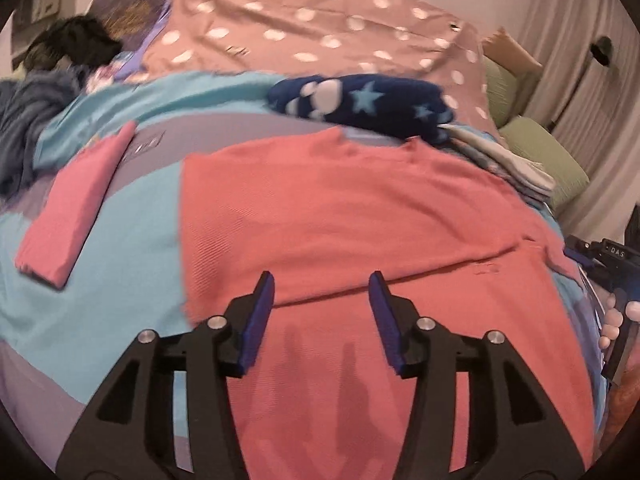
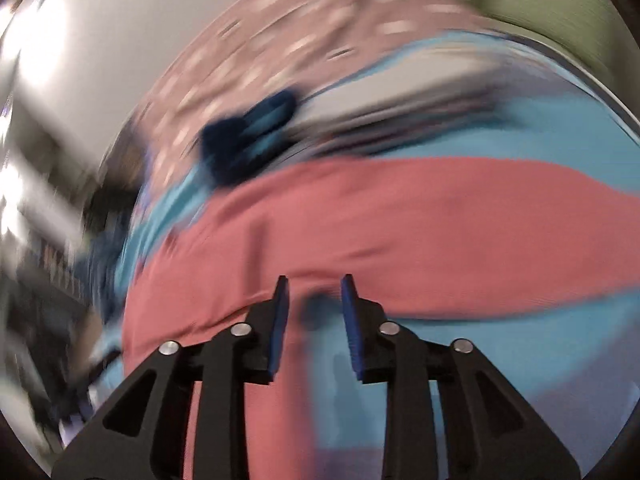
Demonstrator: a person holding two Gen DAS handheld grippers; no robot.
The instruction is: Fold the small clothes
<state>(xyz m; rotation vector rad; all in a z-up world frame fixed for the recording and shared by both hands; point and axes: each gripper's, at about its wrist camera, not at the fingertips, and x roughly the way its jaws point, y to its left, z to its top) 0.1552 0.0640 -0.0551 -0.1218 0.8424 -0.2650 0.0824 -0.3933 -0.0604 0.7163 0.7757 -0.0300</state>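
A bed (image 1: 120,216) covered in a light-blue and grey bedspread carries everything. A coral-red garment (image 1: 340,220) lies spread flat at its middle. Left of the garment rests a folded pink piece (image 1: 76,208). Behind the garment sits a navy fleece item with stars (image 1: 360,100), just beside a stack of folded pale clothes (image 1: 508,164). Further behind lies a pink polka-dot quilt (image 1: 312,28).

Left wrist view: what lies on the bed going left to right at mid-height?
Folded pink garment → spread coral shirt → stack of folded clothes → green cushion → right gripper at the frame edge.
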